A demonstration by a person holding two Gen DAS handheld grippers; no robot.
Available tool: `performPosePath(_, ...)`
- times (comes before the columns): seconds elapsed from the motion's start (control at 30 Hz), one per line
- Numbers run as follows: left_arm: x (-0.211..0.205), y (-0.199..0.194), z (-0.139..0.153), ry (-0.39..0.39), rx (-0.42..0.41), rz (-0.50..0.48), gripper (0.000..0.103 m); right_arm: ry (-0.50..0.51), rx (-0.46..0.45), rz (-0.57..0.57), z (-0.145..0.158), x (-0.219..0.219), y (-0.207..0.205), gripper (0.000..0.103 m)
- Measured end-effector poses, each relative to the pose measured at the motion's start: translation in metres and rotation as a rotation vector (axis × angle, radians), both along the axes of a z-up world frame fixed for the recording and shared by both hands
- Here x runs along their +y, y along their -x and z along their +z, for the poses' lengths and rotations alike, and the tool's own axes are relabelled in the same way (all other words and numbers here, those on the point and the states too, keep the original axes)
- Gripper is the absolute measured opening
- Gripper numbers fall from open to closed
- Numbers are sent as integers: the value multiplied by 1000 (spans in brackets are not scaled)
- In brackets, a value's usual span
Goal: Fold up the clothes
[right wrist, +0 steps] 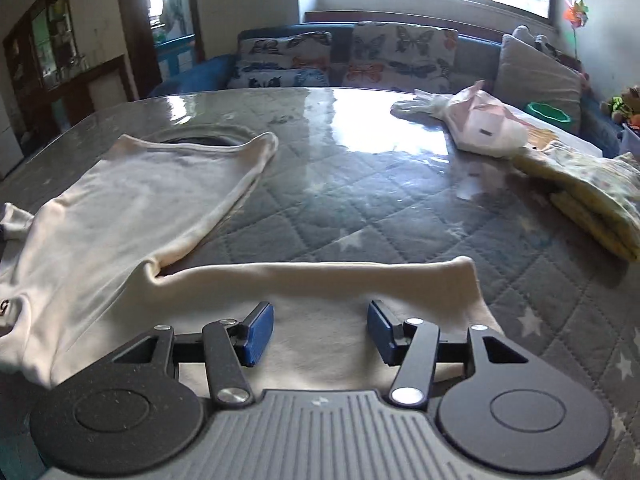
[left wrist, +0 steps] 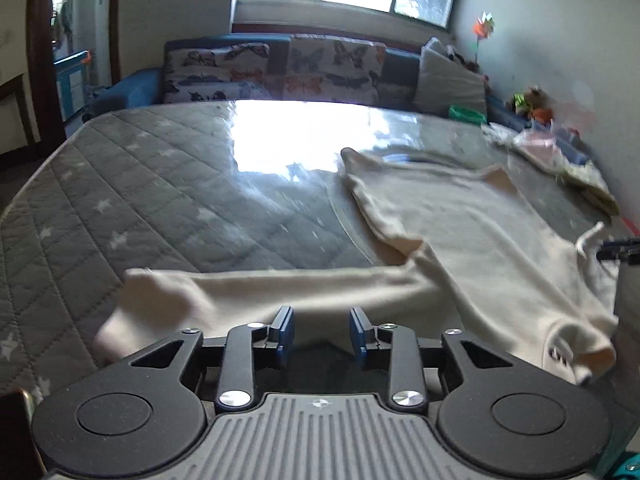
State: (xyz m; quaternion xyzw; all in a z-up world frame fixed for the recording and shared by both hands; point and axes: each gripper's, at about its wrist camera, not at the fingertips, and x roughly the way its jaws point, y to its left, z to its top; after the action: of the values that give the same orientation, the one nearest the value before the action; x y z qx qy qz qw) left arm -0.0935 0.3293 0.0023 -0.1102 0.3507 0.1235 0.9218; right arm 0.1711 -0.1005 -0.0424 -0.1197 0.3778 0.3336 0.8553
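Sleeves of a cream sweater point(right wrist: 132, 216) lie stretched along the near edge of the table point(right wrist: 360, 200), one under each gripper. The left gripper point(left wrist: 322, 336) hovers over the left sleeve point(left wrist: 248, 292) with its blue pads spread and nothing between them. The right gripper point(right wrist: 320, 330) is likewise released, pads wide apart above the right sleeve point(right wrist: 340, 280). The sweater's body lies flat toward the table's middle, on a quilted grey cover under a glossy sheet. Near the far right edge sit a folded yellow cloth point(right wrist: 592, 196) and a plastic bag point(right wrist: 484, 128). Beyond the far edge stands a sofa with butterfly cushions point(right wrist: 400, 54).
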Motion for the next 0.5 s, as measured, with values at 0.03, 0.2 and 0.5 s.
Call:
performPosePath(0.03,5,0,5,-14,-13,22,39,4,-4,-6,0,-1,-1,55)
performPosePath(0.2,44,-3,6,-3,6,130,39,13,-26,-35,-3,-4,-9,59)
performPosePath(0.5,68,-43,-15,-171,144,151,32,28,-54,-69,-7,-7,-19,76)
